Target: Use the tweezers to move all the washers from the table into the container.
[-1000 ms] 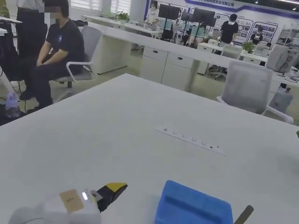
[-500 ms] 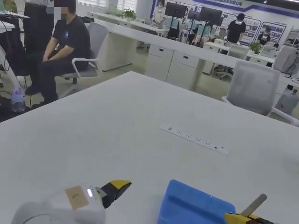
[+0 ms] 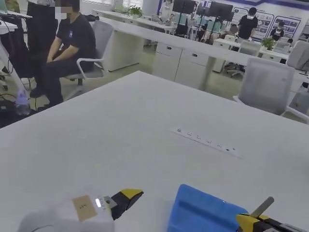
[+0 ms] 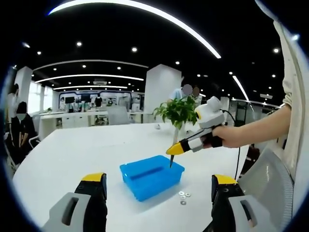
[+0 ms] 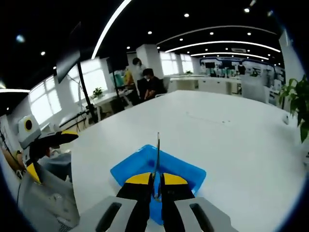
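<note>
A blue container [image 4: 152, 175] stands on the white table [image 3: 120, 130], with three small washers [image 4: 183, 196] on the table beside it. My left gripper [image 4: 158, 180] is open, its jaws wide apart and facing the container from a distance. At the bottom of the head view its yellow tips [image 3: 129, 195] lie left of the container [image 3: 203, 212]. My right gripper [image 5: 155, 182] is shut on the tweezers [image 5: 157, 154], which point down over the container [image 5: 140, 169]. From the left gripper view, the right gripper [image 4: 193, 141] hangs above the container's far rim.
A power strip [image 3: 206, 142] is set into the table further back. Office chairs [image 3: 265, 87] stand at the far edge. A person [image 3: 67, 48] sits at the back left, and a potted plant [image 4: 179, 112] stands on the table behind the container.
The head camera has shifted. My right gripper's yellow tips have come up into the bottom right of the head view with the tweezers. The left gripper has hardly moved.
</note>
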`<move>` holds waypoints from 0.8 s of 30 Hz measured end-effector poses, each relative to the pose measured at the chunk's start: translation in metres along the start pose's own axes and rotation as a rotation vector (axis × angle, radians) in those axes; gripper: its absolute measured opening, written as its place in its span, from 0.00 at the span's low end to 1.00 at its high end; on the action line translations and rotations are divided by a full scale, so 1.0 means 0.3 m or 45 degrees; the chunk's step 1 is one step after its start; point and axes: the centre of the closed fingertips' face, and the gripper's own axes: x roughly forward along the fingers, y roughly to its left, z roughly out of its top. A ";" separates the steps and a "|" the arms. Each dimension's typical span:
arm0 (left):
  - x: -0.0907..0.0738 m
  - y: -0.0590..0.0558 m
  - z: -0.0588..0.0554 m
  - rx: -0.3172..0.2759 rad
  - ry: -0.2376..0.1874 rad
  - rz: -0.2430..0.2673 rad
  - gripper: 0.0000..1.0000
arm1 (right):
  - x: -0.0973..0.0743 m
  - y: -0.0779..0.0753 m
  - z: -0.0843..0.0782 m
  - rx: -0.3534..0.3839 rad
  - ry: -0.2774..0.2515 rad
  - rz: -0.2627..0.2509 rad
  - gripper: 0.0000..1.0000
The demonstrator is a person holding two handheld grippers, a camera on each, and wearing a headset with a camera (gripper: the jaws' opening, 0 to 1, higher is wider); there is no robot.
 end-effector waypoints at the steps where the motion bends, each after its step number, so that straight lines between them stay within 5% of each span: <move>1: 0.000 -0.003 0.002 -0.003 -0.004 -0.005 0.91 | 0.005 -0.003 -0.004 -0.004 -0.002 0.002 0.03; 11: 0.005 -0.004 -0.022 -0.009 0.040 -0.007 0.90 | 0.075 -0.046 -0.054 -0.139 0.004 -0.023 0.03; 24: 0.001 0.002 -0.028 -0.014 0.056 0.002 0.88 | 0.108 -0.095 -0.102 -0.116 0.040 -0.034 0.04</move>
